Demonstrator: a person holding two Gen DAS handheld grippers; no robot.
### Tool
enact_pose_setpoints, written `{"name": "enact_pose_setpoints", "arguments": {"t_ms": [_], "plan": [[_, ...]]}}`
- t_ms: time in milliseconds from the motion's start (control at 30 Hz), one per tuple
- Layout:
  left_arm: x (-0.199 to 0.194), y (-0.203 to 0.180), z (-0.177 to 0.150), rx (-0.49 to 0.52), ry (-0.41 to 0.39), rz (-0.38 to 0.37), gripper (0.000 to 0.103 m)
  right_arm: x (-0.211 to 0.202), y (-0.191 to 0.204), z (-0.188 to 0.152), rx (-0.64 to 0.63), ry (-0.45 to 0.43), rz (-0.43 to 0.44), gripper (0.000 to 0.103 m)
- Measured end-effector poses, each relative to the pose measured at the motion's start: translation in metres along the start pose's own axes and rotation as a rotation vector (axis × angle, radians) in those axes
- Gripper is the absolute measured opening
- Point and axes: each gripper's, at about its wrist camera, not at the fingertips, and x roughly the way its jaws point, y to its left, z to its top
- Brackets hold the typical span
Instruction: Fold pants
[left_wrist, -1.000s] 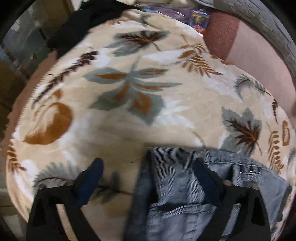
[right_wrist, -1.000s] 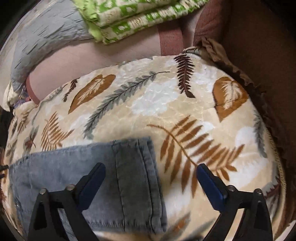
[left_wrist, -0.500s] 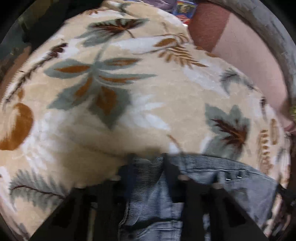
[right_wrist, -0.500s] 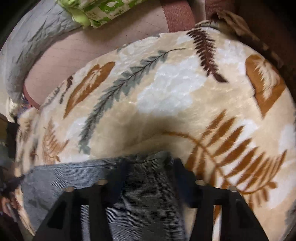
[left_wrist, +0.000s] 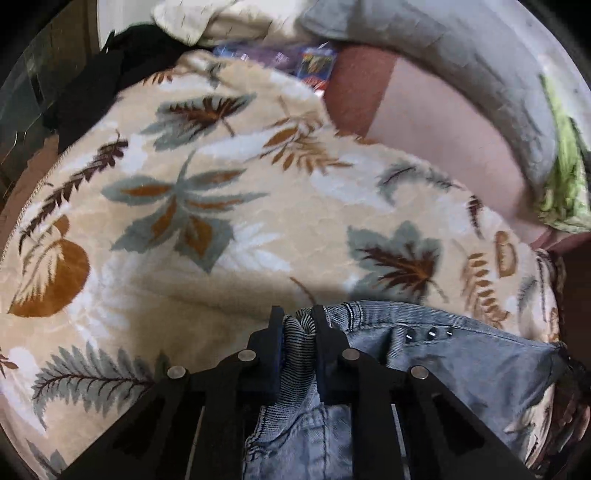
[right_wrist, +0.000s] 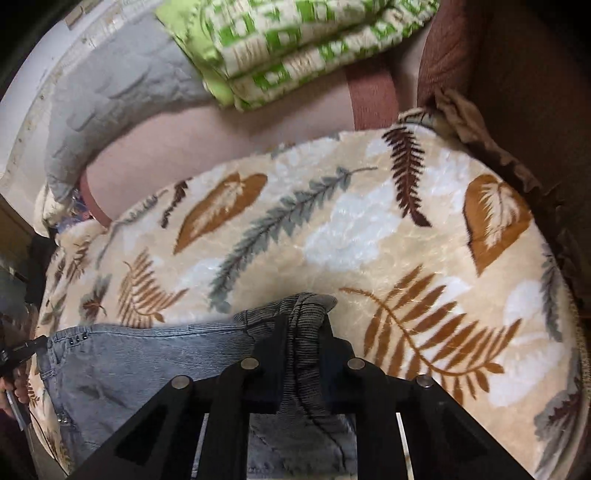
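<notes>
Blanket: a cream fleece blanket (left_wrist: 258, 229) printed with brown, tan and grey-green leaves fills both wrist views (right_wrist: 369, 236) and carries everything below.
Grey cover: a grey quilted cover (left_wrist: 461, 62) runs along the blanket's far edge, from 12 toward 2 o'clock in the left view.
Green bedding: a folded green-and-cream bundle (right_wrist: 295, 48) lies at 12 o'clock in the right view.
Pants: grey-blue jeans (left_wrist: 461, 365) lie on the blanket at 5 o'clock in the left view and at 7 o'clock in the right view (right_wrist: 140, 369).
Left gripper: the left gripper (left_wrist: 298, 328) is clamped on a bunched fold of the jeans' edge.
Right gripper: the right gripper (right_wrist: 304, 325) pinches a raised fold at the jeans' other end.
</notes>
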Motion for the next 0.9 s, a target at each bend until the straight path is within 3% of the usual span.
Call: {"name": "enact_pose_setpoints", "arguments": {"t_ms": [233, 367, 667, 900], "plan": [[-0.074, -0.016, -0.026, 0.052, -0.105, -0.082, 0.014, -0.072, -0.015, -0.009, 0.024, -0.135, 0.023, 0.015], [-0.113, -0.016, -0.063, 0.087, -0.154, -0.123, 0.014, -0.097, -0.036, -0.036, 0.027, -0.164, 0.035, 0.015], [-0.160, 0.029, -0.200, 0.086, -0.166, -0.145, 0.014, -0.125, -0.072, -0.164, -0.034, -0.053, 0.057, 0.015], [-0.133, 0.065, -0.285, 0.024, -0.024, -0.091, 0.011, -0.126, -0.089, -0.253, -0.080, 0.122, 0.070, 0.015]]}}
